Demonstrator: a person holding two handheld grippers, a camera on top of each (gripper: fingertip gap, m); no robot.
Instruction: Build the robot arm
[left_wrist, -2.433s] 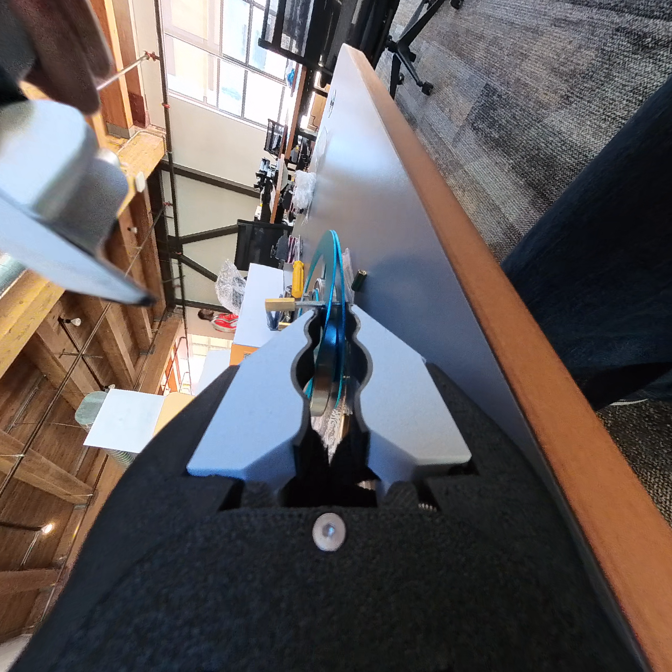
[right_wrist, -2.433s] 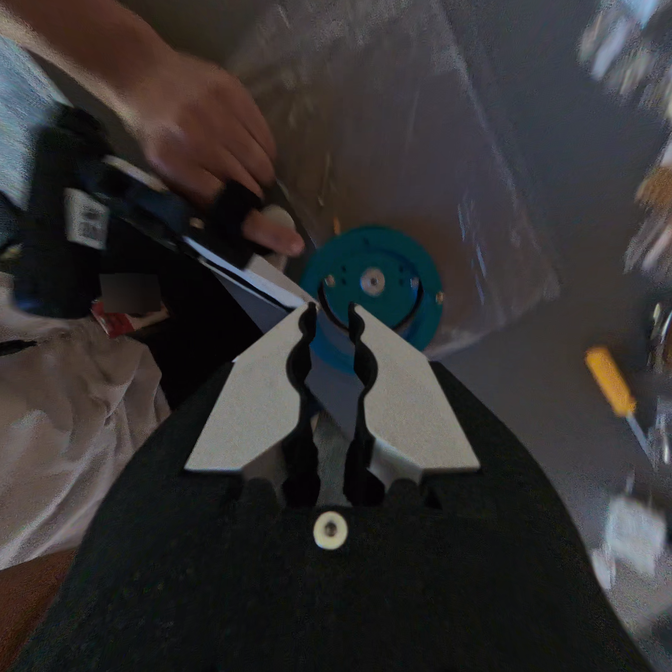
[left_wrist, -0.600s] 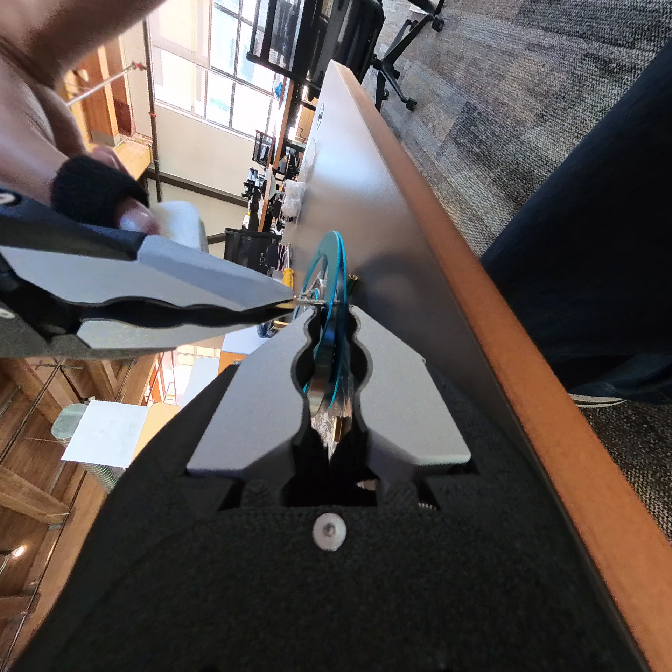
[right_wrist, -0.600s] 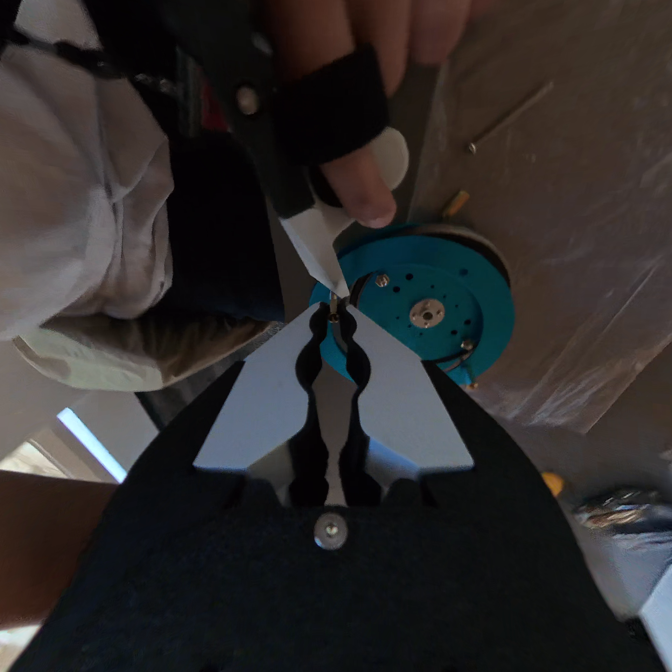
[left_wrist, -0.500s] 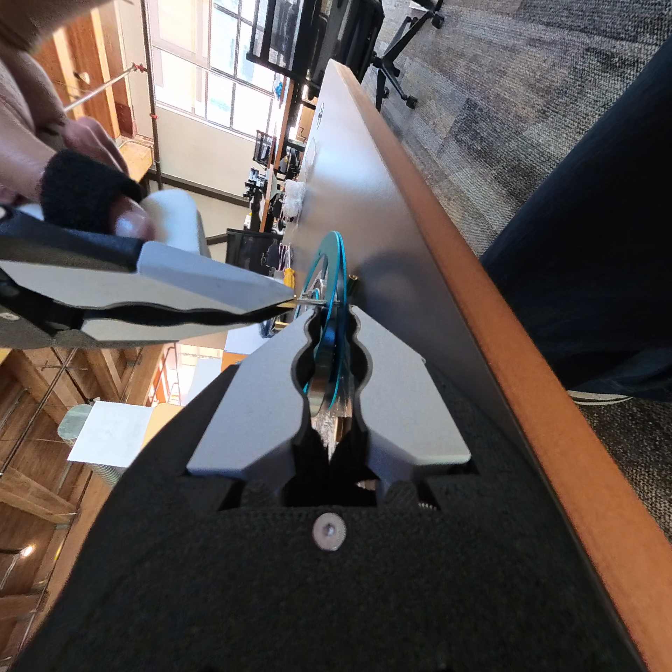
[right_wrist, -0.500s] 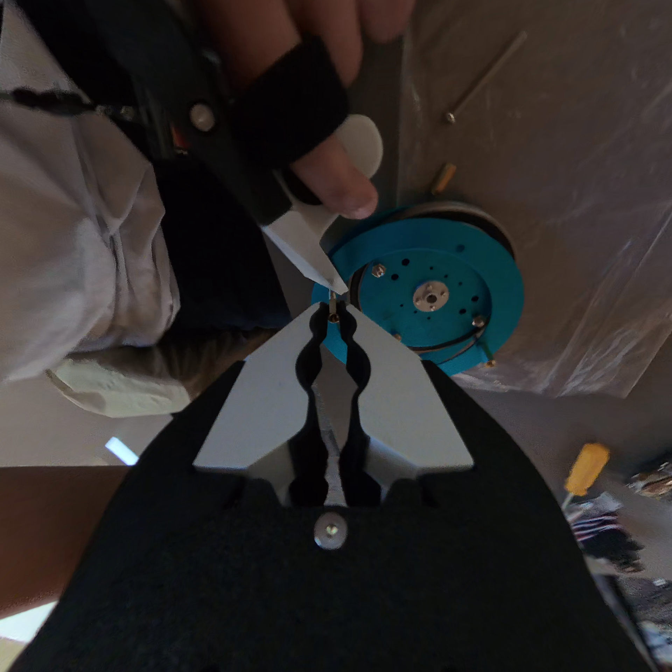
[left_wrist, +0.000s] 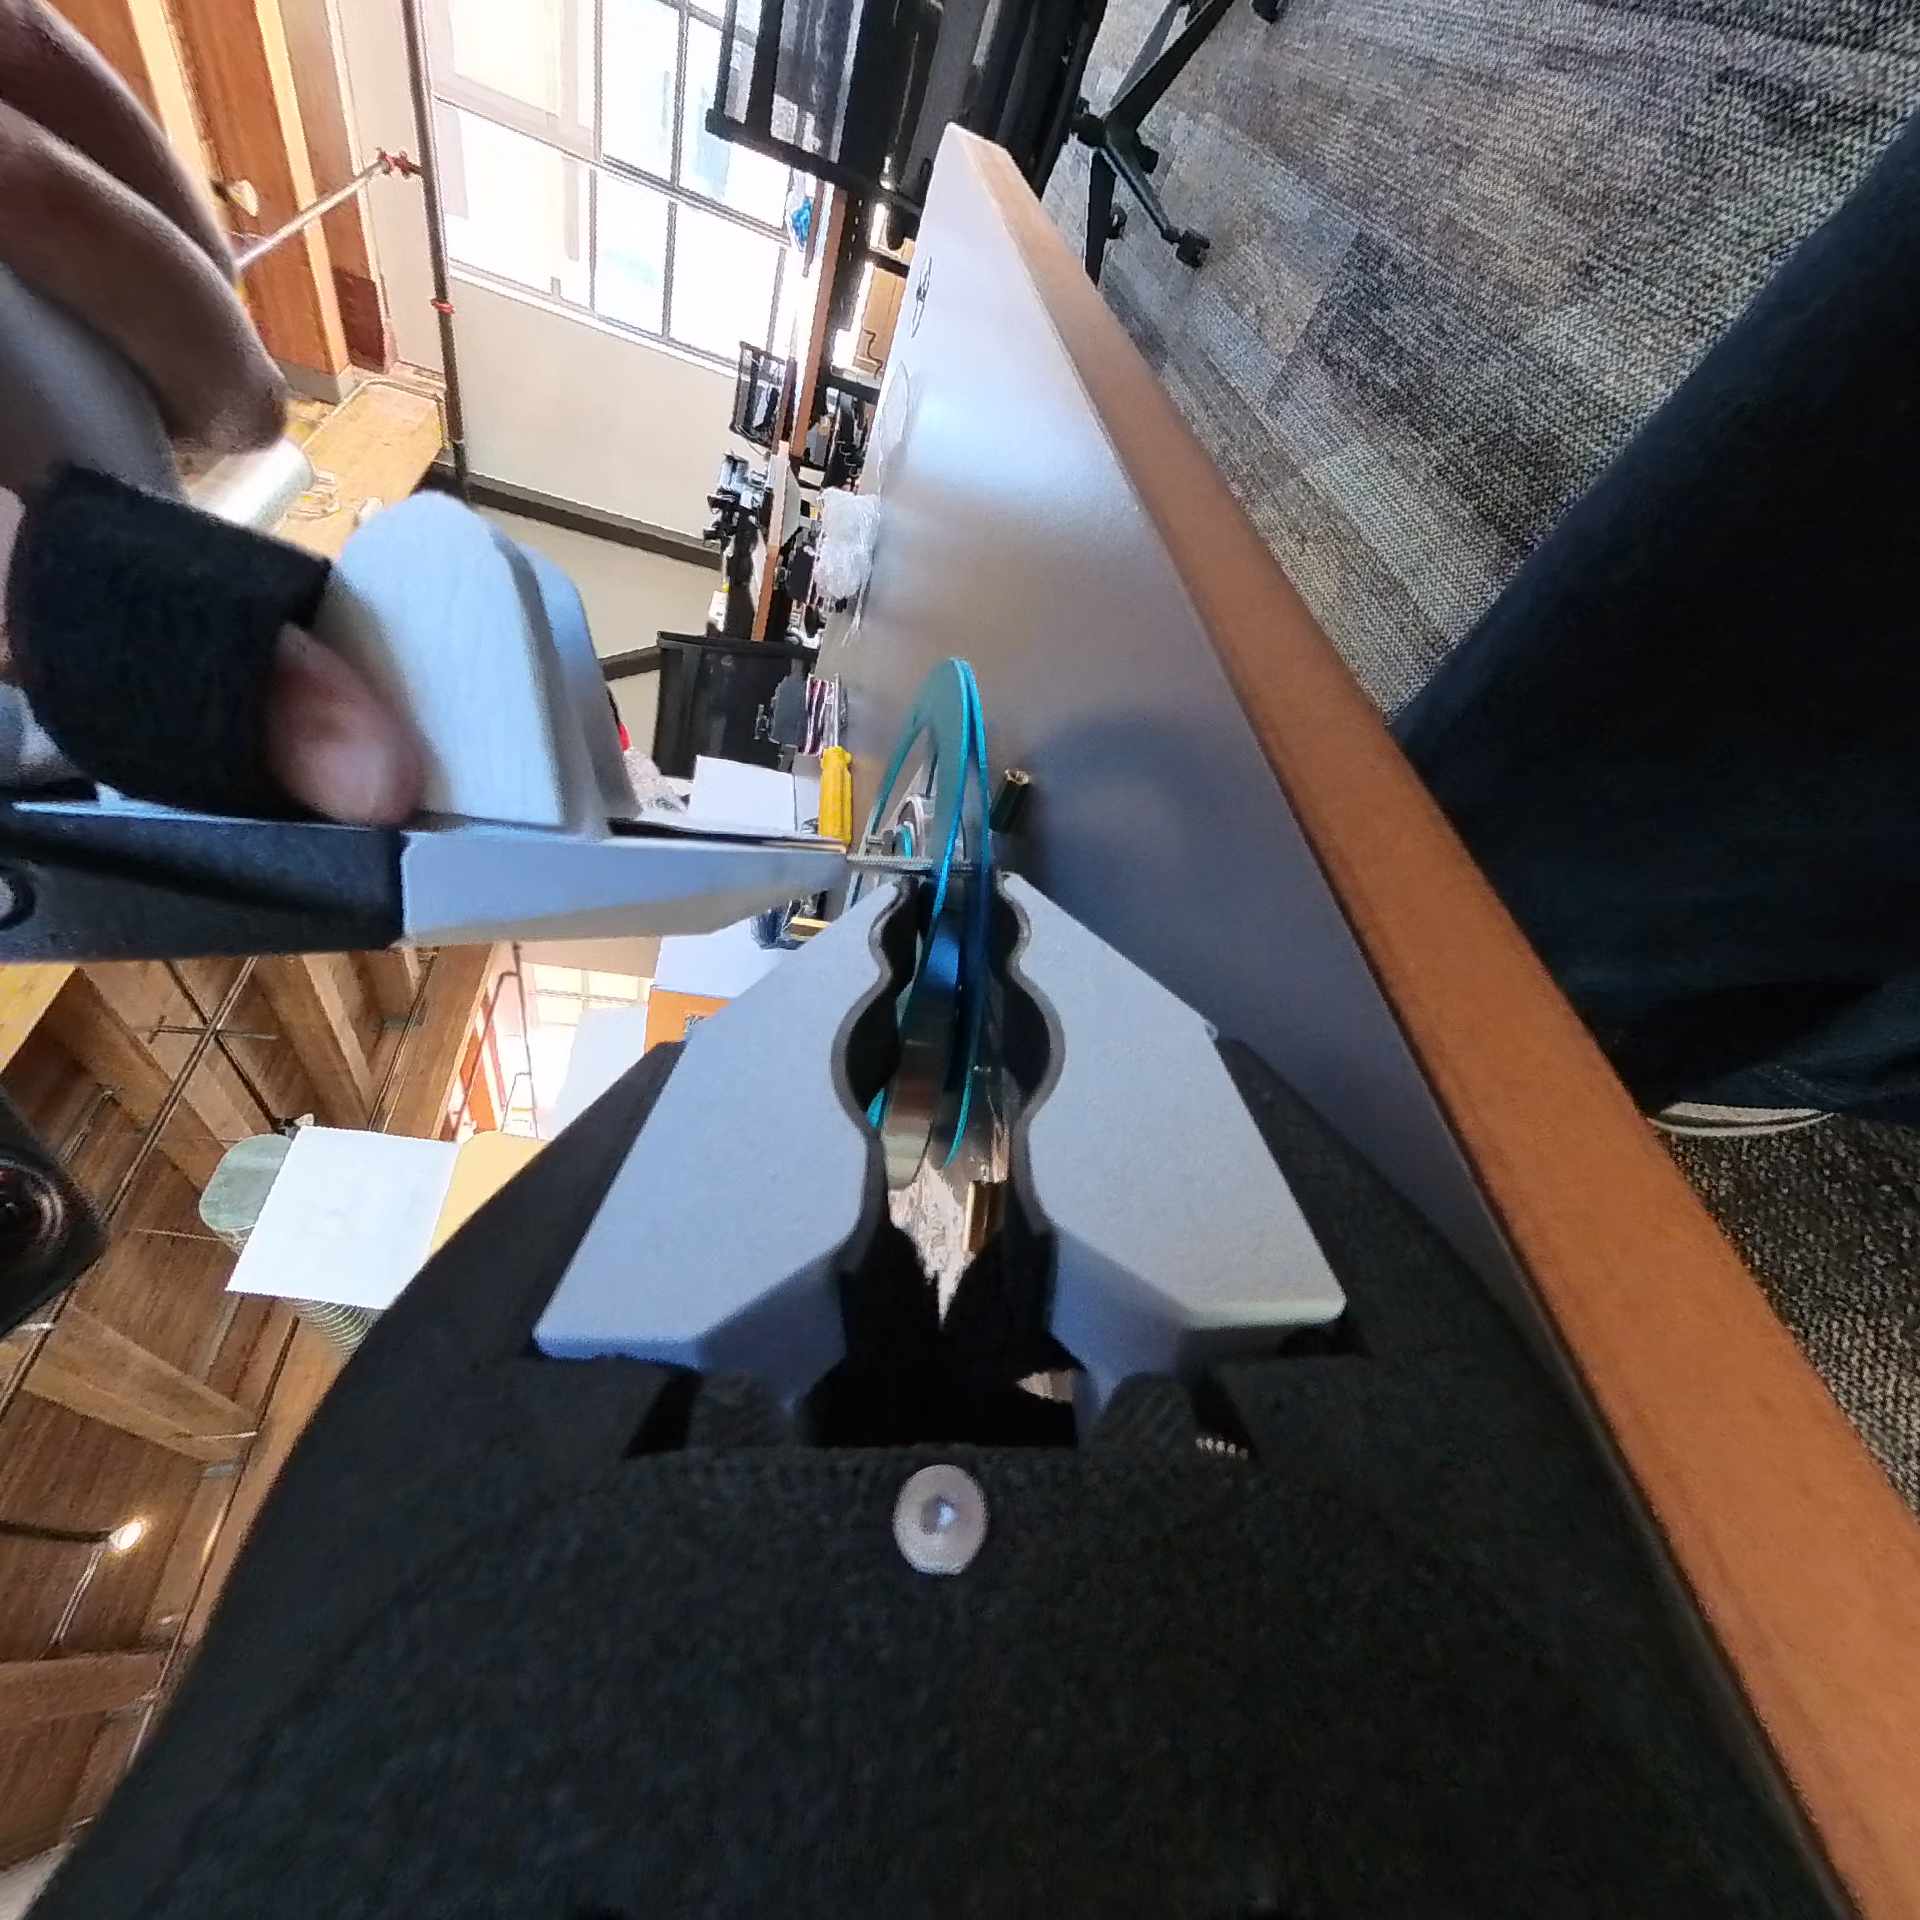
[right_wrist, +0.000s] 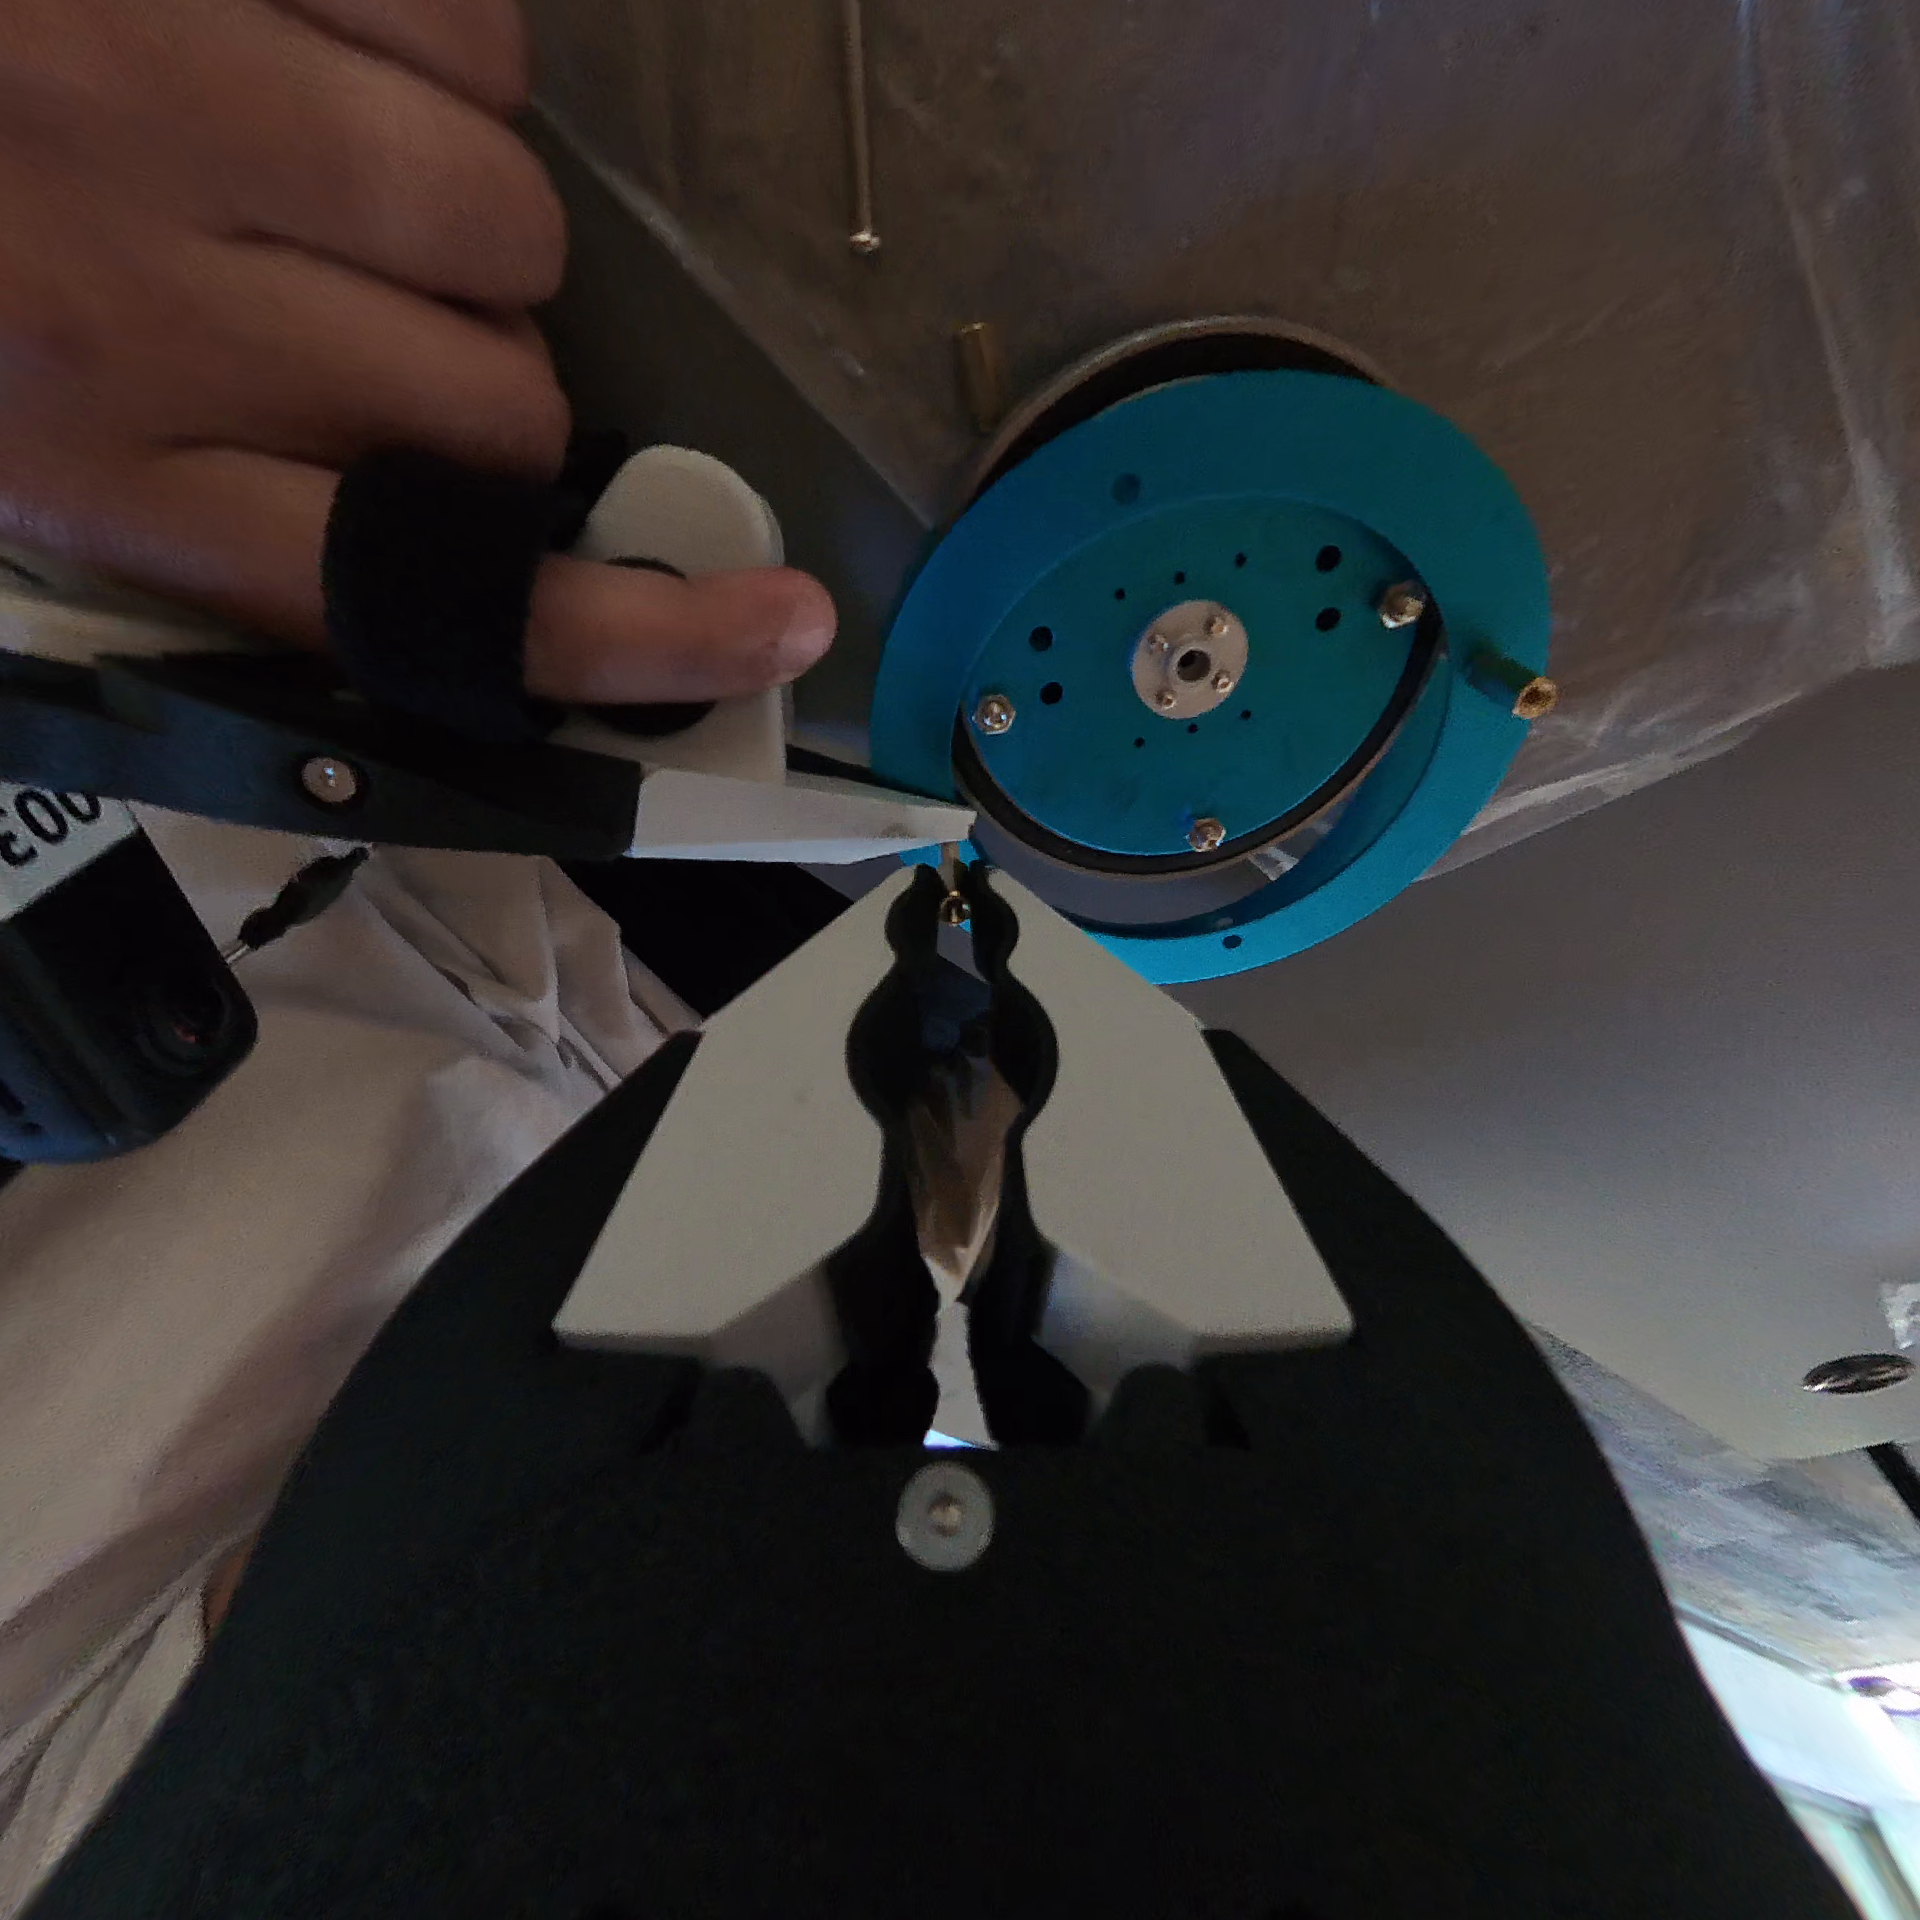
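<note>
The left gripper clamps the stiff, thin blue disc by its rim; the right gripper pinches a tiny, slippery-looking screw at the disc's edge.

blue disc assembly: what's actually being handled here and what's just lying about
Being handled:
- blue disc assembly, clamped by the left hand-held gripper
- small screw, pinched by the right hand-held gripper at the disc's rim

Lying about:
- long screw
- brass standoff
- yellow-handled screwdriver
- plastic sheet
</note>
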